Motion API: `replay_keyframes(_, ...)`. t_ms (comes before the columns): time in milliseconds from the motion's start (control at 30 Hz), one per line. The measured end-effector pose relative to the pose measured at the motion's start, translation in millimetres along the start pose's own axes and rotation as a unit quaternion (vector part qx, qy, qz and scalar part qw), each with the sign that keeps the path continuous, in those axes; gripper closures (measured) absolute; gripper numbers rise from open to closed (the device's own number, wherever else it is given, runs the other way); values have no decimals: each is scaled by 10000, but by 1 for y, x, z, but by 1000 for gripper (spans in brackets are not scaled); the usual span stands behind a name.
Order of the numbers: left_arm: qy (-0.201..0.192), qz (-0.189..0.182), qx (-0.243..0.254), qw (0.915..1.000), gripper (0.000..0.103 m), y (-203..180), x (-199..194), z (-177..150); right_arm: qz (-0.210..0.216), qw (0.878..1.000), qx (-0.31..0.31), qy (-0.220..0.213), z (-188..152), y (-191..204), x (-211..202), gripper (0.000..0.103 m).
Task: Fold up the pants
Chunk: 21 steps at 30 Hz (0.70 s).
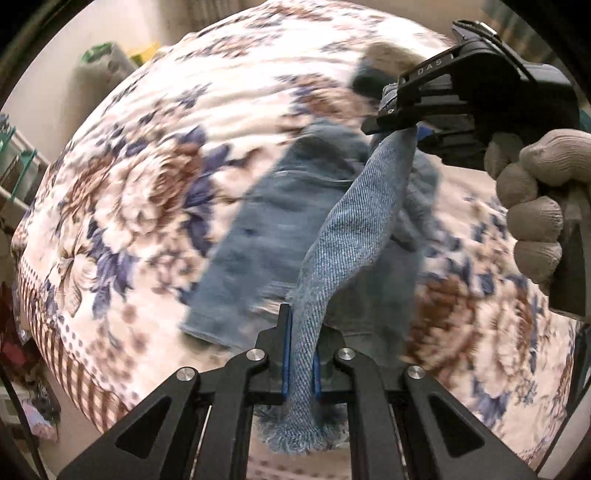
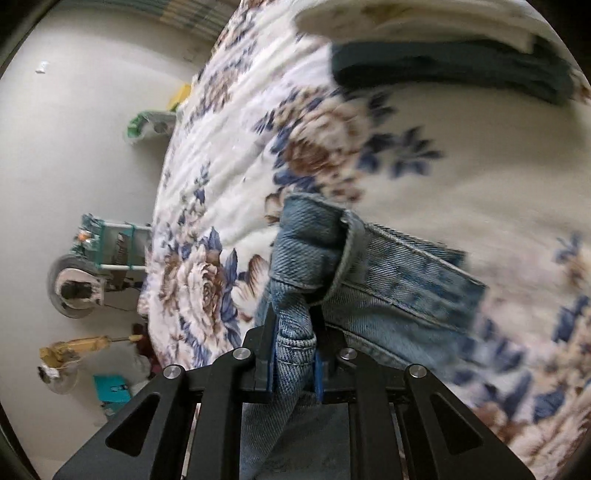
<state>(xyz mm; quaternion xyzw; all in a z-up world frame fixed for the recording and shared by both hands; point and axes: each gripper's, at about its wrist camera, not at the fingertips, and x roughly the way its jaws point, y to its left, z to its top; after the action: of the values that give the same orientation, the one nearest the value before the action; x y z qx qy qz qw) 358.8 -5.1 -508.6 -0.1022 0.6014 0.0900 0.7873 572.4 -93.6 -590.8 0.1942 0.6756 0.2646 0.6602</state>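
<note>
Blue denim pants (image 1: pixel 280 206) lie on a floral bedspread (image 1: pixel 140 177). My left gripper (image 1: pixel 301 332) is shut on a frayed leg hem (image 1: pixel 303 432), and a taut strip of denim (image 1: pixel 362 218) runs up from it to my right gripper (image 1: pixel 402 122), which a gloved hand (image 1: pixel 535 206) holds at the upper right. In the right wrist view my right gripper (image 2: pixel 295 332) is shut on bunched denim by the waistband (image 2: pixel 399 273), lifted above the bedspread (image 2: pixel 424 177).
A dark teal folded cloth (image 2: pixel 450 70) and a white one (image 2: pixel 388 18) lie at the far end of the bed. Beside the bed stand a teal rack (image 2: pixel 110 243), a fan (image 2: pixel 74 288) and other floor clutter.
</note>
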Motion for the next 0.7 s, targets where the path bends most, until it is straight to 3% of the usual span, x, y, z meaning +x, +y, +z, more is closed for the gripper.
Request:
replay_keyframes(267,329,24,-618,9975,97,74,38,19,-583,9968,-318,444,22,56,91,87)
replay_keyframes(500,653,-138,-822,9944,95,96,64,18,-997,9909,-462,776,33,66,133,86)
replay_keyframes(567,708,-134,-979,9926,92,103,63,17,-945,9910,-383,866,36,64,135,75)
replay_keyframes(600,699,-170,-1095,9914,88,109,60,17,-806,9922,-297,908,36,63,133,61)
replay_keyframes(633,623,-150,-1205,9906,75,113,52,16,-709,9928,-253,936,37,64,131,41)
replay_keyframes(667,562,-99,-1217,9909,66,117,47,15,-608,9932,-213,967,37,64,126,32)
replay_keyframes(700,515,-1,-1203,9914,42,119,39,15,-463,9943,-178,946,37,65,115,16)
